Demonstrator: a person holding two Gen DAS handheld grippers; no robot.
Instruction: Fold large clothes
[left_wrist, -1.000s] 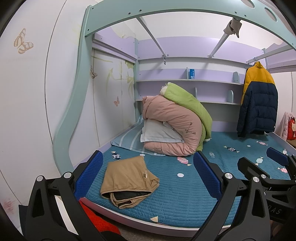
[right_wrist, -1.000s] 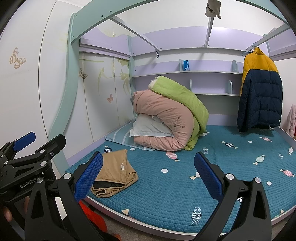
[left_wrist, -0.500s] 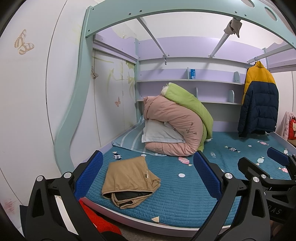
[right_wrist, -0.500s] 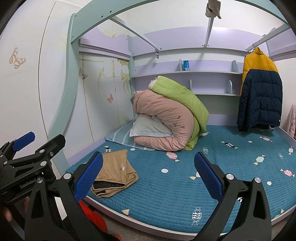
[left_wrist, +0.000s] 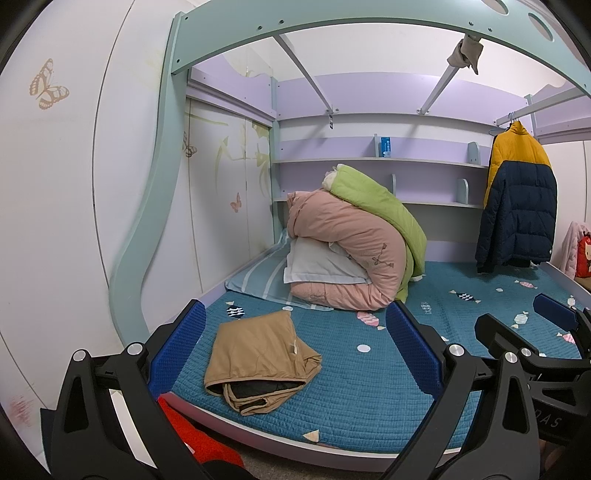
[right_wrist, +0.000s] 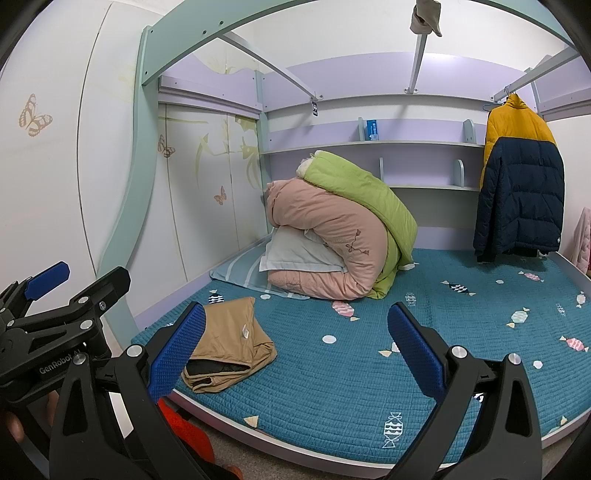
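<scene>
Bed scene from both wrist cameras. Left gripper (left_wrist: 295, 347) is held above the near edge of the bed, its blue-padded fingers (left_wrist: 179, 343) spread wide with nothing between them; seen from the left wrist, the folded tan garment (left_wrist: 258, 354) lies on the teal quilted mattress cover (left_wrist: 362, 391) in the gap framed by the two fingers, apart from both. Right gripper (right_wrist: 295, 350) is likewise spread wide and holds nothing; from the right wrist, the tan garment (right_wrist: 229, 343) lies near the front left corner of the mattress cover (right_wrist: 332, 387), partly hidden behind the left-hand blue pad (right_wrist: 177, 350). The garment is folded into a compact bundle, with a dark lining showing at its near open edge and a small white tag on its upper surface. The left gripper (right_wrist: 55, 317) also appears at the left margin of the right wrist view, and the right gripper (left_wrist: 535, 343) at the right margin of the left wrist view.

Behind the garment, a rolled pink quilt (left_wrist: 343, 251) rests on a white pillow (left_wrist: 317, 266) and a striped blue pillow (left_wrist: 258, 278), with a green quilt (left_wrist: 380, 206) draped over it. A yellow and navy jacket (left_wrist: 517, 199) hangs from a rail at right. A red item (left_wrist: 199, 439) lies on the floor beside the bed's near edge
</scene>
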